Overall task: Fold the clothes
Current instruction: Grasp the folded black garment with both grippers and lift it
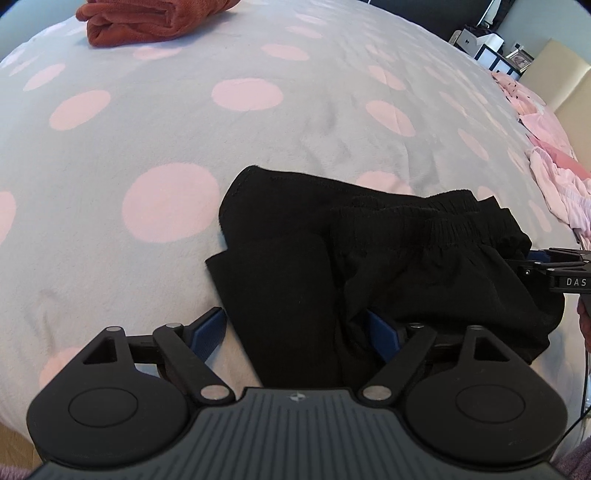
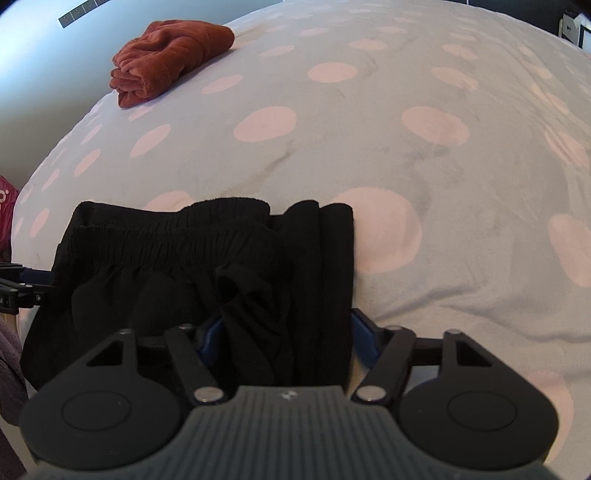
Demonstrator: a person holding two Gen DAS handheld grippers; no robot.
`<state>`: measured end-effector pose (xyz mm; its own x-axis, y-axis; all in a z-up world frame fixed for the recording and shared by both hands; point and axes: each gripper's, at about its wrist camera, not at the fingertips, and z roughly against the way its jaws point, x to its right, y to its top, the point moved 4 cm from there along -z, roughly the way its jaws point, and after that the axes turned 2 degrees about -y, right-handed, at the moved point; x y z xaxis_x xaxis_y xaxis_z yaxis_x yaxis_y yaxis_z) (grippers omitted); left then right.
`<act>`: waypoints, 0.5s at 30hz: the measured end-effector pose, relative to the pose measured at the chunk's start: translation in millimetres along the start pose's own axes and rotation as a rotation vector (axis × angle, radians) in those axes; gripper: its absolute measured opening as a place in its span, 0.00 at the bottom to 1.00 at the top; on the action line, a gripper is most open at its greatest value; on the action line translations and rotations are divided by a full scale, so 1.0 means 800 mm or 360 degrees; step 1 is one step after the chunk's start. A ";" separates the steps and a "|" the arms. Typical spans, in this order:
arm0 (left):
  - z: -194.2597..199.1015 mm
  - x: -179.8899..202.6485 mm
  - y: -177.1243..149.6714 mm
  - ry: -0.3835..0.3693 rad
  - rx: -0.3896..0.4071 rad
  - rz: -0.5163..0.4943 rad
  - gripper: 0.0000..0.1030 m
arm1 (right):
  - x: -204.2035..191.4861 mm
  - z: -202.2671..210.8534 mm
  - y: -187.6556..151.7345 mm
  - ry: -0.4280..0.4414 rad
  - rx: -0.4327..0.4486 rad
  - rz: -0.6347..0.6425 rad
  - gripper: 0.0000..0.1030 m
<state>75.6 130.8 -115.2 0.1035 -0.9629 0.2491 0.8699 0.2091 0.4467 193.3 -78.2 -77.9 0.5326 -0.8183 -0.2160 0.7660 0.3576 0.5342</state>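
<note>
Blue-padded jaws of the left gripper [image 1: 299, 332] and right gripper [image 2: 286, 332] are spread, released, astride the folded black shorts [image 1: 369, 258] on the dotted blanket [image 1: 147, 129]. Beyond the shorts, folded rust cloth [image 1: 140, 18] is seen; pink garments [image 1: 554, 177] lie beside.

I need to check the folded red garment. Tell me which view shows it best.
The right wrist view: the red garment lies whole on the blanket, its folds visible. In the left wrist view the red garment is cut off by the top edge.
</note>
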 end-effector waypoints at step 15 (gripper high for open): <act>0.022 0.025 0.017 -0.0213 0.0101 -0.0157 0.10 | -0.029 0.030 0.016 0.0050 0.0084 0.0035 0.09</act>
<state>81.0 117.8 -88.8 -0.0494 -0.9490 0.3115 0.8401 0.1292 0.5269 181.7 -65.3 -46.3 0.5605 -0.7959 -0.2288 0.7345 0.3501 0.5813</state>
